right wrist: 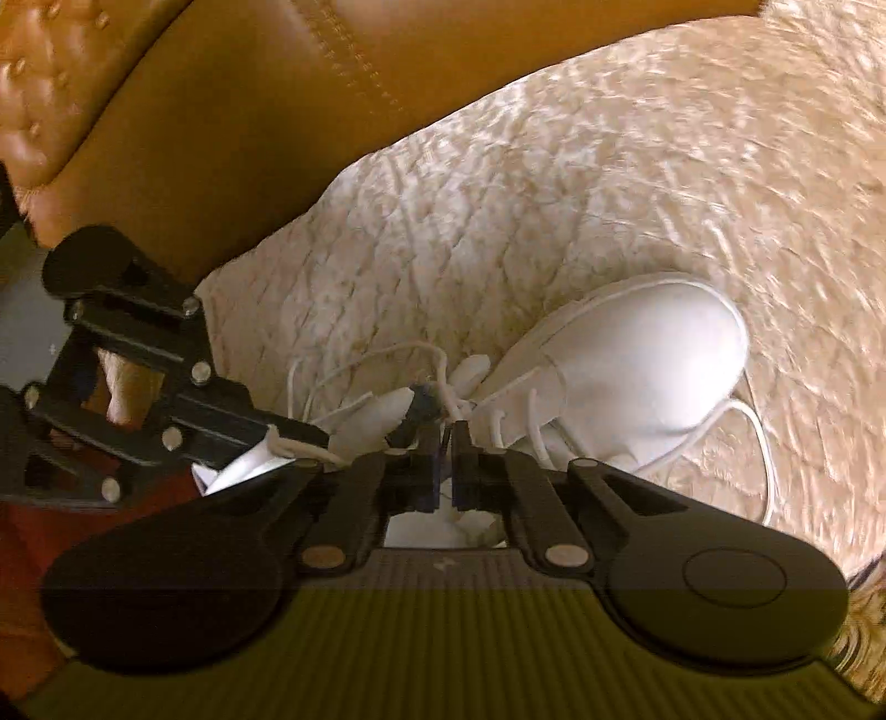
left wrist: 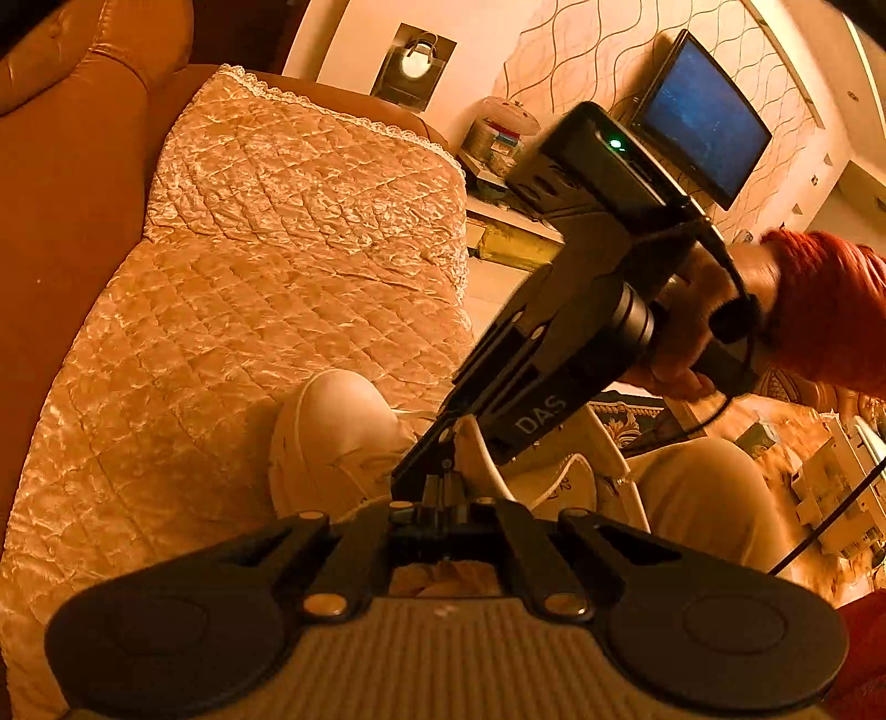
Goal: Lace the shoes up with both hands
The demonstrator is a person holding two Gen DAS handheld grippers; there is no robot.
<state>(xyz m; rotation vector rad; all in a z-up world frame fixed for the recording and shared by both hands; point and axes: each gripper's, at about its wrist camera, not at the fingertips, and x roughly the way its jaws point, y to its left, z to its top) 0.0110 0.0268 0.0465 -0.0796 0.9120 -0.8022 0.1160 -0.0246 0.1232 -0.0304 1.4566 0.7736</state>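
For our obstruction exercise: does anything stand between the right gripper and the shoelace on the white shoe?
Nothing visible does. The right gripper is already at the shoelace over the white shoe; the left gripper sits beside it.

Warm orange indoor light tints the left wrist view; the right wrist view is paler, motion-blurred at its right edge; both show fisheye curvature.

Setting: home living room. Evidence: tan leather sofa (left wrist: 72,194) with stitched, tufted upholstery; quilted, lace-edged seat cover (left wrist: 249,266) spread over the cushion. Flat-screen television (left wrist: 700,119) mounted on wall with wavy-patterned wallpaper (left wrist: 581,50). Low cabinet beneath, cluttered with a lidded container (left wrist: 501,130) and small household items, too blurred to identify. Ornate patterned rug (left wrist: 631,423) on floor. Warm domestic lighting throughout.
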